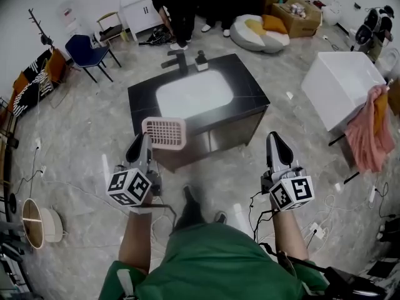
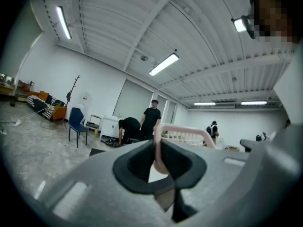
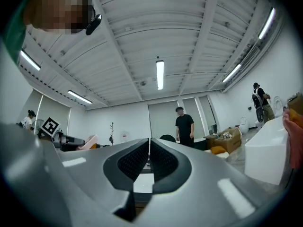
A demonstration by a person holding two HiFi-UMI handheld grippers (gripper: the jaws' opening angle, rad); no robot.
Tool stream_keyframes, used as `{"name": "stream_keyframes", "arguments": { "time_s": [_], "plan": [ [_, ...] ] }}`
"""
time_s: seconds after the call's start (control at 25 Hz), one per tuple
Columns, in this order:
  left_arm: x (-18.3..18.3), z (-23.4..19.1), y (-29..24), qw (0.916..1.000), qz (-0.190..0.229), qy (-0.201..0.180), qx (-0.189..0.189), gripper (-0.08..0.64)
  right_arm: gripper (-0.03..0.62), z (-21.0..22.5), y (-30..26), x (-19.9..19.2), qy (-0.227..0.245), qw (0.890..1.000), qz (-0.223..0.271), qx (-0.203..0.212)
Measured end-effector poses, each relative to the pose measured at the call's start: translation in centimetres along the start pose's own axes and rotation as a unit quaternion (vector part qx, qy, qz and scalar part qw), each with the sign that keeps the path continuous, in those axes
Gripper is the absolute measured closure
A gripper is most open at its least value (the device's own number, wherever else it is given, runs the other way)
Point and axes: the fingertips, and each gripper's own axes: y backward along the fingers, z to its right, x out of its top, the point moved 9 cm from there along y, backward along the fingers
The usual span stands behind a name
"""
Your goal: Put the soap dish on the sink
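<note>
Pink slatted soap dish (image 1: 164,133) was clamped by its edge in the left tool (image 1: 141,145), near the black-topped sink's (image 1: 194,95) front edge; right tool (image 1: 277,147) was closed, empty.

Left gripper (image 1: 139,147) held forward, jaws pinching the soap dish (image 1: 165,133) rim, right gripper (image 1: 278,145) level beside it — jaws together, empty

The soap dish (image 1: 164,133) looks like matt pink slatted plastic. The sink (image 1: 250,92) has a black, faintly veined stone-like top with a slight sheen around a smooth white basin (image 1: 194,94). The floor (image 1: 81,149) is polished grey tile. At 3 o'clock hangs soft pink cloth (image 1: 369,136). The right gripper (image 3: 149,157) is matt grey plastic with black ribbed pads (image 3: 135,161).
</note>
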Motion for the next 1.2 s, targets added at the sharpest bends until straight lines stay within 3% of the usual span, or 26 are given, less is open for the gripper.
{"name": "stream_keyframes", "arguments": {
  "time_s": [0.32,0.84,1.2],
  "plan": [
    [0.0,-5.9,-3.9,0.9996,-0.001,0.019,0.022,0.517,0.584,-0.5,-6.9,-1.5,0.004,1.000,-0.020,0.011],
    [0.9,-23.3,-16.1,0.9973,-0.024,0.057,0.040,0.517,0.584,-4.8,-26.7,-5.5,0.022,0.998,-0.063,0.019],
    [0.1,-31.8,-21.6,0.9927,-0.031,0.101,0.058,0.517,0.584,-6.9,-36.0,-7.9,0.033,0.995,-0.095,0.029]
  ]
}}
